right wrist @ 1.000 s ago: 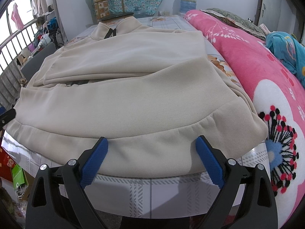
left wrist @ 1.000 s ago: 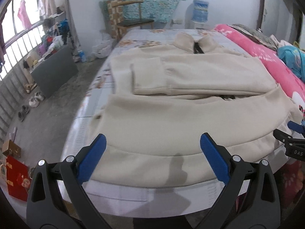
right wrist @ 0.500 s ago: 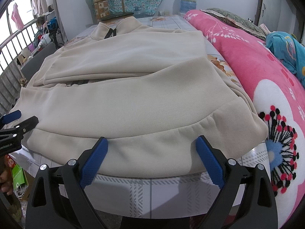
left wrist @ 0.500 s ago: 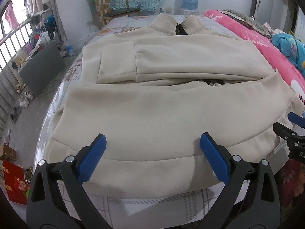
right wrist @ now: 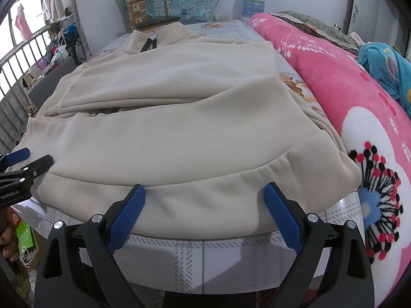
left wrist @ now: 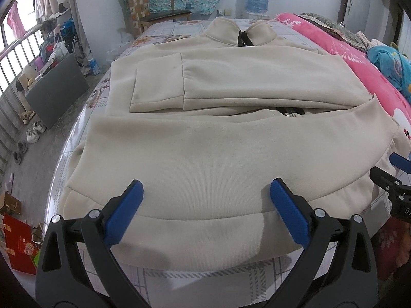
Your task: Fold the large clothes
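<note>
A beige jacket was spread flat on a table covered with a checked cloth, its collar at the far end and its hem along the near edge. One sleeve was folded across the chest, with its cuff towards the left. The left hand-held gripper was held wide apart just above the hem band, nothing between its blue pads. The right hand-held gripper was likewise spread wide over the hem near the right corner, gripping nothing. A pink blanket lay along the jacket's right side. A chair stood beyond the table.
</note>
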A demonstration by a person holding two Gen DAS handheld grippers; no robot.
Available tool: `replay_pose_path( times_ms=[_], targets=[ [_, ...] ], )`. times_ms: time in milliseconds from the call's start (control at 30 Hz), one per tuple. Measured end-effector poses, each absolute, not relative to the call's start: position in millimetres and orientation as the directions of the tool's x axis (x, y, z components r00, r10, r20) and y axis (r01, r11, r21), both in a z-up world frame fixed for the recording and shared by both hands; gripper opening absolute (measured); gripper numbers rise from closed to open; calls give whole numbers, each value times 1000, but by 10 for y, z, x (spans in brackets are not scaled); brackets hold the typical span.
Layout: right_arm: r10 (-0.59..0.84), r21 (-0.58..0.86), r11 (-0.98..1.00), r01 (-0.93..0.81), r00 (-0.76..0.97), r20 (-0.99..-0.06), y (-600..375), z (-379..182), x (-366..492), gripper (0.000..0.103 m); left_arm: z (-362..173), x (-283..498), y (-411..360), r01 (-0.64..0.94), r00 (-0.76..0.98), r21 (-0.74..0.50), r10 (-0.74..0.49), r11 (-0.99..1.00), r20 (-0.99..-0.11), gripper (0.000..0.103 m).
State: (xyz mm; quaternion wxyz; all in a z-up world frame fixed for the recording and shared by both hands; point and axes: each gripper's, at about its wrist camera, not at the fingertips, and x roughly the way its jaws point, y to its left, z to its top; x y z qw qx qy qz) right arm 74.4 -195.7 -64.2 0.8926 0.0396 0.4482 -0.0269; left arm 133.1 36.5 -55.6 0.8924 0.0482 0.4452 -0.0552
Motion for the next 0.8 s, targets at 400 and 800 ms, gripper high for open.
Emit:
replay_pose_path(
  times_ms=[400, 800],
  targets=[
    [-12, 47, 995, 82, 597, -802, -1961, -642, 744, 91, -548, 1337, 372, 139, 599, 36, -54, 990, -799, 96],
    [-5, 46, 996, 71, 592, -806, -1969, -655, 746, 92, -541, 1354, 343, 119, 593, 39, -40, 992, -804, 96]
  ],
)
